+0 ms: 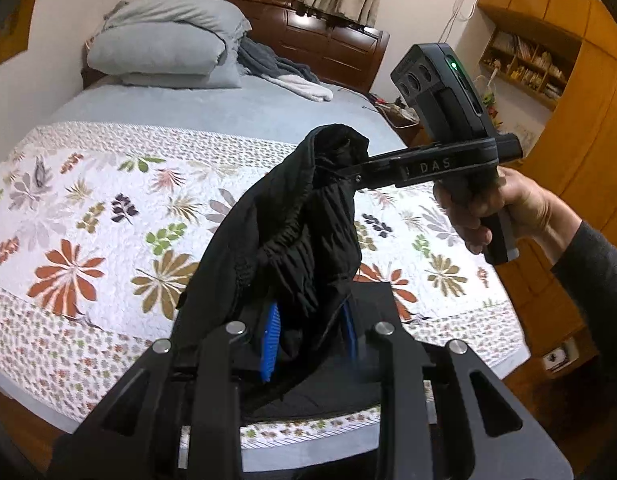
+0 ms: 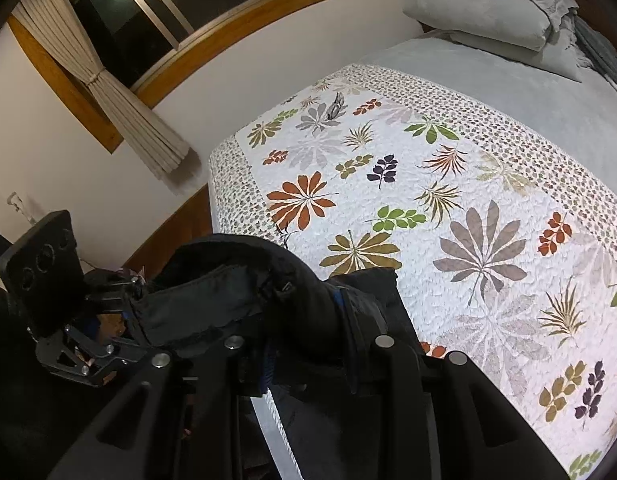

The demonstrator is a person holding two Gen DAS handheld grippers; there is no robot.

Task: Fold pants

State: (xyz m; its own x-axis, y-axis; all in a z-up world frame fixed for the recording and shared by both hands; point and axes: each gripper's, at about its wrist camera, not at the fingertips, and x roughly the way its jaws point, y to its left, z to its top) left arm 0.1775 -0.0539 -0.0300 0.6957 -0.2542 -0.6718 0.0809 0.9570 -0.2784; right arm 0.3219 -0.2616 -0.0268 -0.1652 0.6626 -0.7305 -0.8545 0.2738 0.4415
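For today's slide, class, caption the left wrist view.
Both grippers, left and right, hold black pants above a floral quilt.

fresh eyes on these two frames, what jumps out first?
The black pants bunched in mid-air above the bed, pinched at each end by the right gripper and the left gripper, both with jaws shut on the cloth. Behind them, the leaf-print quilt spreads across the bed, with grey pillows stacked at the headboard.

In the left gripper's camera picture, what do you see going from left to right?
Grey pillows → black pants → right gripper → the person's right hand → wooden bookshelf.
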